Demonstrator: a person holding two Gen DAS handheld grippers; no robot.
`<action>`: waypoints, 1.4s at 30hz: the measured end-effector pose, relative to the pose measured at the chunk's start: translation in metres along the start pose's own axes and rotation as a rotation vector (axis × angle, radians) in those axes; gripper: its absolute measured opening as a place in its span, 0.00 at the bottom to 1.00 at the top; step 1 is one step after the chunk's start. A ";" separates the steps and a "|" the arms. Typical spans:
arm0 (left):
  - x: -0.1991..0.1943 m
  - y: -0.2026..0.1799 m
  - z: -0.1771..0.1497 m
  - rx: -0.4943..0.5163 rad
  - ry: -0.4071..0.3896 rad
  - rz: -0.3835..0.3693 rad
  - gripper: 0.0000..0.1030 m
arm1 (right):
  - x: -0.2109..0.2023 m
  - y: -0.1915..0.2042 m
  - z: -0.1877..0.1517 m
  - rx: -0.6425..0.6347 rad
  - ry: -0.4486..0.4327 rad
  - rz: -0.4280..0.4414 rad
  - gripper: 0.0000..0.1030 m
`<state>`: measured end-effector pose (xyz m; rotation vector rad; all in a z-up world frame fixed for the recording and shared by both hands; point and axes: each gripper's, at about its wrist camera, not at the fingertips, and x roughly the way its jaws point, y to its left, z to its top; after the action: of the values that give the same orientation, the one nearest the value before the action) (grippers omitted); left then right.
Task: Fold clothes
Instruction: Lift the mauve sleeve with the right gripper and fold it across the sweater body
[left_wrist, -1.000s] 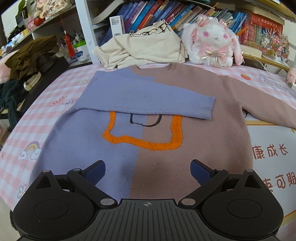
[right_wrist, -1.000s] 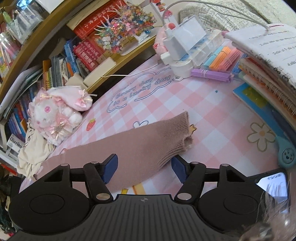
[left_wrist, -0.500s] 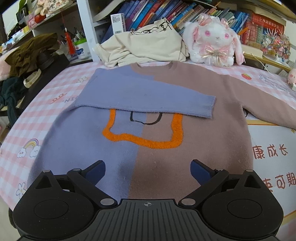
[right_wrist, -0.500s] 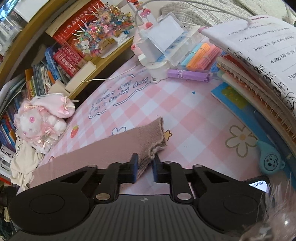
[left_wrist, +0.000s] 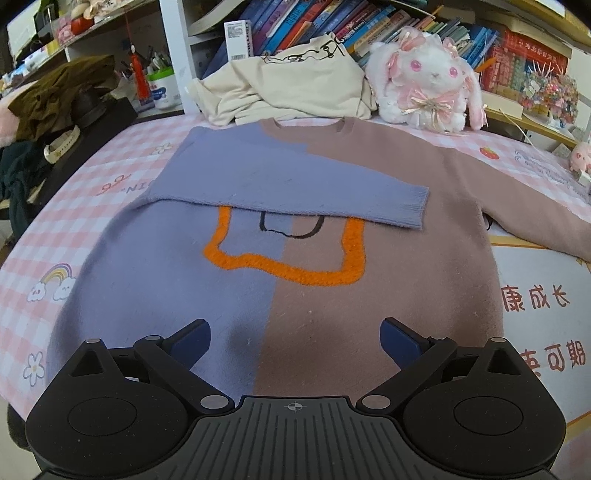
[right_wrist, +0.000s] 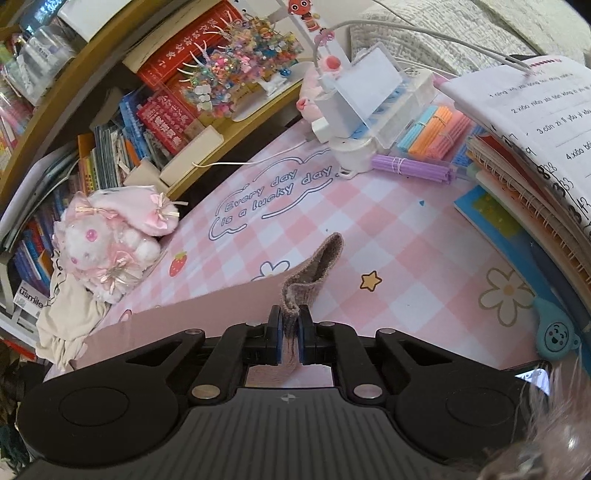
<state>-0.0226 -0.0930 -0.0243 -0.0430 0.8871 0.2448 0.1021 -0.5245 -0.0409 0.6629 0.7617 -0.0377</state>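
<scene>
Right wrist view: the right gripper (right_wrist: 290, 332) pinches the mauve sleeve cuff (right_wrist: 314, 269) above the pink checked tablecloth (right_wrist: 388, 258). The left gripper (left_wrist: 293, 341) hovers wide open, empty, over the two-tone sweater (left_wrist: 295, 258).

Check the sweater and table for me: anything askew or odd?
Nothing damaged or spilled. The sweater lies flat, purple sleeve folded across the chest. The brown sleeve's cuff is bunched and lifted off the table, pinched in the right hand-held gripper. Left hand-held gripper open.

Plush rabbit (left_wrist: 430, 94) beside books (left_wrist: 373, 27); checked tablecloth (right_wrist: 388, 236).
</scene>
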 end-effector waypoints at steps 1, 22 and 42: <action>0.000 0.001 0.000 0.000 -0.002 -0.002 0.97 | 0.000 0.001 0.000 0.001 0.001 -0.004 0.08; 0.005 0.078 0.021 0.083 -0.090 -0.062 0.97 | -0.012 0.115 -0.034 -0.138 -0.094 0.050 0.08; 0.021 0.199 0.041 0.085 -0.176 -0.224 0.97 | 0.001 0.276 -0.112 -0.251 -0.087 0.114 0.08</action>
<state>-0.0245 0.1096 -0.0022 -0.0403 0.7094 0.0015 0.1056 -0.2407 0.0481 0.4612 0.6311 0.1305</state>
